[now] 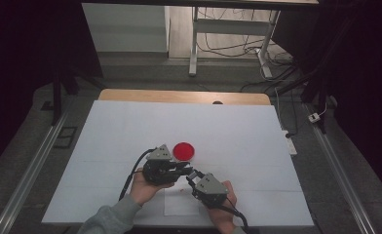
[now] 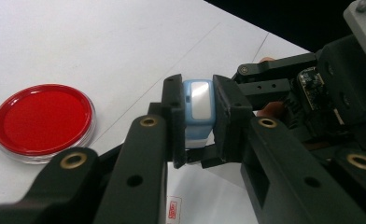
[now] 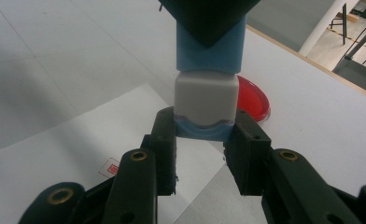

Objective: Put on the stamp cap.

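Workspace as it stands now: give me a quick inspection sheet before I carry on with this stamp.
Surface: white table, wooden edge at the far side.
Job's things: blue and grey stamp held between both grippers; red ink pad open beside them; paper sheet with a small red mark, under the grippers.
Clutter: nothing seen.
Grippers: left gripper shut on the stamp's blue body; right gripper shut on its other end.
Cables: one trails from each gripper; loose wires and a power strip on the floor.
Surroundings: dark room, desk frame beyond.

Both grippers black: left gripper, right gripper. Brass rivets on arms, grey triangular top plates, black cables. Grey sleeve.
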`<state>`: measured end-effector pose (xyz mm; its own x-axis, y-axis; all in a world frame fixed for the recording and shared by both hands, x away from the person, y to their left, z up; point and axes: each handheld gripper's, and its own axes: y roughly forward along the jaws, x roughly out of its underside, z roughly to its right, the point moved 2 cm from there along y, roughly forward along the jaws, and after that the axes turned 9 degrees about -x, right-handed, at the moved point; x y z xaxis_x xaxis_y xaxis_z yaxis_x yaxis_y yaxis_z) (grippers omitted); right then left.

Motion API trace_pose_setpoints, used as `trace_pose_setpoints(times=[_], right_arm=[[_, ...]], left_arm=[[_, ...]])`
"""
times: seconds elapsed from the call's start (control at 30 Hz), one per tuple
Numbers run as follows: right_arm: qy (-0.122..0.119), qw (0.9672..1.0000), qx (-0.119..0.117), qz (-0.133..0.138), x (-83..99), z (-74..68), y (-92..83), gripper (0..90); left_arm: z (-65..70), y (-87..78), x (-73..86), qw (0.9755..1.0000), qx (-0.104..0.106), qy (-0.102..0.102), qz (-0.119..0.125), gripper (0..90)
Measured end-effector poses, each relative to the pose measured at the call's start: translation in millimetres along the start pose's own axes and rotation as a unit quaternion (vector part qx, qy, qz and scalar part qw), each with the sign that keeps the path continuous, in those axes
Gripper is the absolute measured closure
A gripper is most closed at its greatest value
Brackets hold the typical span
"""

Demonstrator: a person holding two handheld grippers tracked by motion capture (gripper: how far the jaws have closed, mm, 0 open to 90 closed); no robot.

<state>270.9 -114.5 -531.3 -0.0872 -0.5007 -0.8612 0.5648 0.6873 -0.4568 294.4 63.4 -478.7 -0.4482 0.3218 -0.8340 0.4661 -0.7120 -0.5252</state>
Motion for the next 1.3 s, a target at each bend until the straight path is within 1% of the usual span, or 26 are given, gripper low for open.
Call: trace_pose_setpoints(times=[0.17, 0.33, 0.5, 0.6, 0.73, 0.87, 0.93, 1.13, 1.2, 1.3], right_arm=[[0.000, 1.0000, 0.000, 0.004, -0.5, -0.3, -0.7, 65.1], [-0.005, 1.0000, 0.002, 0.002, -1.1, -1.0, -1.6, 65.1], [-0.005, 1.0000, 0.002, 0.002, -1.0, -0.8, -1.7, 65.1], [-0.002, 1.0000, 0.001, -0.001, -0.6, -0.9, -1.3, 65.0], [0.000, 0.9999, 0.003, -0.014, 0.5, -1.2, -0.5, 65.0], [-0.001, 0.9999, 0.002, -0.011, 0.1, -1.0, -0.5, 65.0], [-0.001, 0.9999, 0.001, -0.010, 0.4, -0.9, -0.3, 65.0], [-0.005, 0.9999, -0.002, -0.015, 1.7, 0.9, -0.1, 64.7], [-0.008, 0.9998, -0.005, -0.018, 1.5, 0.9, 0.4, 64.4], [-0.006, 0.9998, -0.011, -0.018, 2.0, 1.6, 0.8, 63.9]], left_arm=[[0.5, -0.1, 0.0, 1.0000, 0.001, 0.001, 0.001, 76.1], [1.5, 0.6, 0.5, 1.0000, 0.000, 0.003, -0.001, 76.2], [1.9, 1.9, 1.1, 1.0000, 0.000, 0.005, -0.002, 76.2], [3.9, 3.0, 2.2, 0.9999, -0.006, 0.010, -0.003, 76.2], [8.0, 5.1, 4.5, 0.9995, -0.020, 0.023, -0.004, 76.2], [6.2, 4.0, 4.0, 0.9997, -0.015, 0.017, -0.003, 76.2], [6.1, 4.2, 4.2, 0.9997, -0.016, 0.017, -0.004, 76.2], [4.6, 1.6, 3.3, 0.9998, -0.015, 0.013, 0.003, 76.1], [4.8, 1.9, 3.4, 0.9997, -0.015, 0.016, 0.002, 76.0], [5.0, 2.0, 3.3, 0.9997, -0.015, 0.018, 0.003, 76.0]])
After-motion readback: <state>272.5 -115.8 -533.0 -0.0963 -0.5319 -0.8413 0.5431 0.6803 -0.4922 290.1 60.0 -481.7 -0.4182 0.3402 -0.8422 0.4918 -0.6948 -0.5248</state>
